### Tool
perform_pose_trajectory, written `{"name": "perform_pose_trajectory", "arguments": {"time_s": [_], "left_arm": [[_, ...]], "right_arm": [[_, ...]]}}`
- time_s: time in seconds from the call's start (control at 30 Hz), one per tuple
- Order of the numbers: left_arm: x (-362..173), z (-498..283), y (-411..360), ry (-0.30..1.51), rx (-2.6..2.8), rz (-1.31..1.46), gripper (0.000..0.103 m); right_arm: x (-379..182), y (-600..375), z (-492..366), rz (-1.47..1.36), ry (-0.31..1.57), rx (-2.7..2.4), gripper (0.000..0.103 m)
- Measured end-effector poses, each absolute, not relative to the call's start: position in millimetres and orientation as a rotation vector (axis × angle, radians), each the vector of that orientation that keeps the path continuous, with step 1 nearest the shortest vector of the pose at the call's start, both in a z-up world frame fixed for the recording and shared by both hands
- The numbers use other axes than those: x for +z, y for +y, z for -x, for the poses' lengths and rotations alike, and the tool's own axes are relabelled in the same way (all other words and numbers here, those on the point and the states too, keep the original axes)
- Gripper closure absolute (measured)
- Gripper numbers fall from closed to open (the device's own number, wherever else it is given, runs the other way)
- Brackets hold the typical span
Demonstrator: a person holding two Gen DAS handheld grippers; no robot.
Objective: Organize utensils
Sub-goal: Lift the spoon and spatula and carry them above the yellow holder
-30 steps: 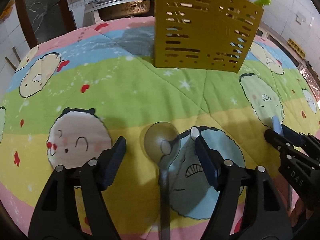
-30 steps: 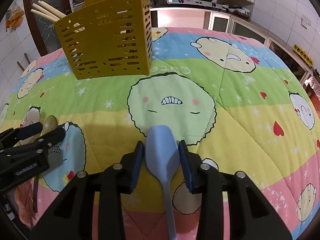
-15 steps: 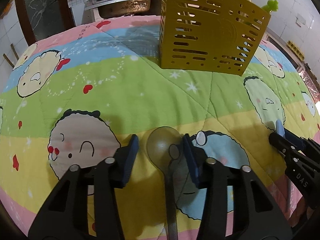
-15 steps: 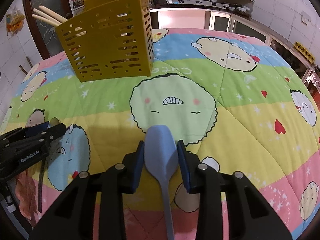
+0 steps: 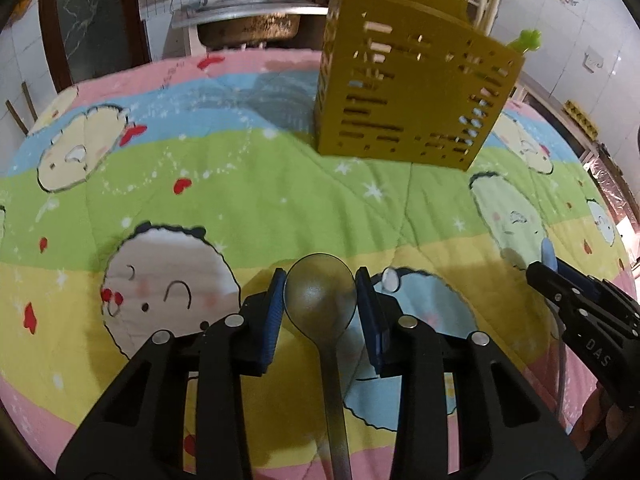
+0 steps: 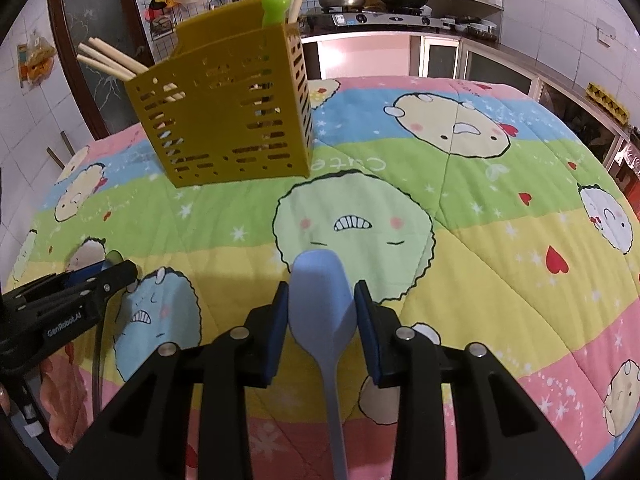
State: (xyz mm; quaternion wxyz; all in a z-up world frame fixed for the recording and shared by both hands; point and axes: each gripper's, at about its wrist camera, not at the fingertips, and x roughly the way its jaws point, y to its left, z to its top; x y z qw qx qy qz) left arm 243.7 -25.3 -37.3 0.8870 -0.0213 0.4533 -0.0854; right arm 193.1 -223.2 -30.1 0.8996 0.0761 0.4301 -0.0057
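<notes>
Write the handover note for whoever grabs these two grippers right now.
Left gripper: jaws closing, pads against the bowl of the grey spoon, whose handle runs back between the fingers.
Right gripper: jaws clamped on the head of the blue spatula, handle trailing back toward the camera.
Both utensils sit low over the cartoon quilt, side by side, neither in the holder yet.
Yellow slotted holder stands upright further back on the quilt, already holding wooden chopsticks and a green-topped utensil.
Done: both pieces gripped.
Left: carry each to the holder and drop it in.
</notes>
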Motion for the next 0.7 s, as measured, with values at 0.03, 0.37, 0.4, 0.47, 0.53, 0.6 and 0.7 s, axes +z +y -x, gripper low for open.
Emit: {"name": "perform_pose_trajectory", "arguments": {"time_s": [0.03,0.37,0.4,0.47,0.53,0.6,0.7], "left_arm": [[-34,-242,-26,0.928,-0.176,0.042,0.069],[11,-225,-25,0.721,-0.142,0.014,0.069],[16,-224,-25,0.701,-0.142,0.014,0.069],[23,-221,-26,0.669,-0.142,0.012,0.069],[32,-218,-26,0.627,-0.140,0.012,0.069],[39,-217,-27,0.597,-0.144,0.017,0.069],[49,-216,-27,0.564,-0.151,0.019,0.069]], "right_arm": [[-29,-224,-193,-0.161,0.883,-0.011,0.070],[1,-226,-191,-0.163,0.763,-0.018,0.070],[5,-226,-190,-0.162,0.745,-0.019,0.070],[13,-226,-188,-0.162,0.707,-0.020,0.070],[20,-225,-185,-0.156,0.673,-0.025,0.070],[28,-225,-182,-0.153,0.637,-0.028,0.070],[39,-225,-181,-0.152,0.593,-0.024,0.070]]}}
